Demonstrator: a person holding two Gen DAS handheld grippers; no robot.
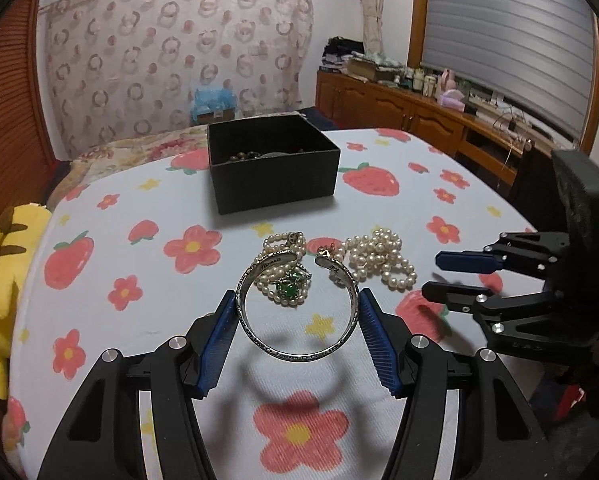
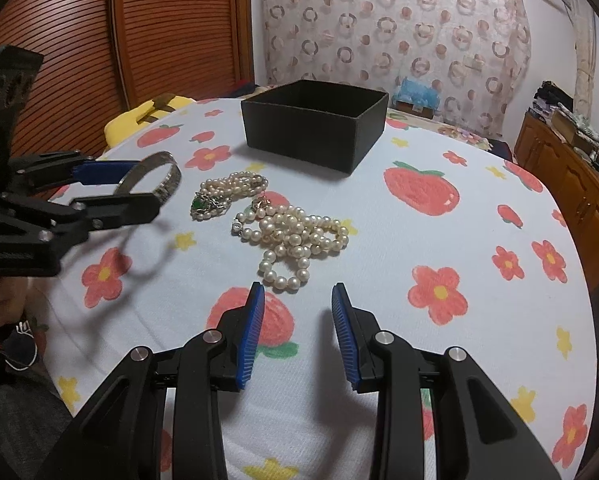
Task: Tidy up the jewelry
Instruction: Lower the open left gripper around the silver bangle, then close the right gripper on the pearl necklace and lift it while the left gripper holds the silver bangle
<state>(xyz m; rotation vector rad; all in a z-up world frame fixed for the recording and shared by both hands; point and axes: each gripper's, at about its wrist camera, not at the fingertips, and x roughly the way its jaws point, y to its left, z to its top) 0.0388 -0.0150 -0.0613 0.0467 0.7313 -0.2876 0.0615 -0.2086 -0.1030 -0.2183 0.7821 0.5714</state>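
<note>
My left gripper [image 1: 297, 300] is shut on a silver cuff bangle [image 1: 259, 342] and holds it above the cloth; the bangle also shows in the right wrist view [image 2: 171, 180]. A pearl strand with a green pendant [image 1: 287, 288] lies just beyond it, also in the right wrist view [image 2: 203, 204]. A larger pearl necklace [image 2: 295, 236] lies heaped ahead of my right gripper [image 2: 297, 292], which is open and empty, just short of it. A black open box [image 1: 273, 168] stands farther back with some beads inside.
The table [image 2: 379, 300] is covered by a white cloth with strawberries and flowers. A yellow plush [image 1: 3, 264] sits at its left edge. A wooden cabinet [image 1: 419, 116] with clutter runs along the right wall.
</note>
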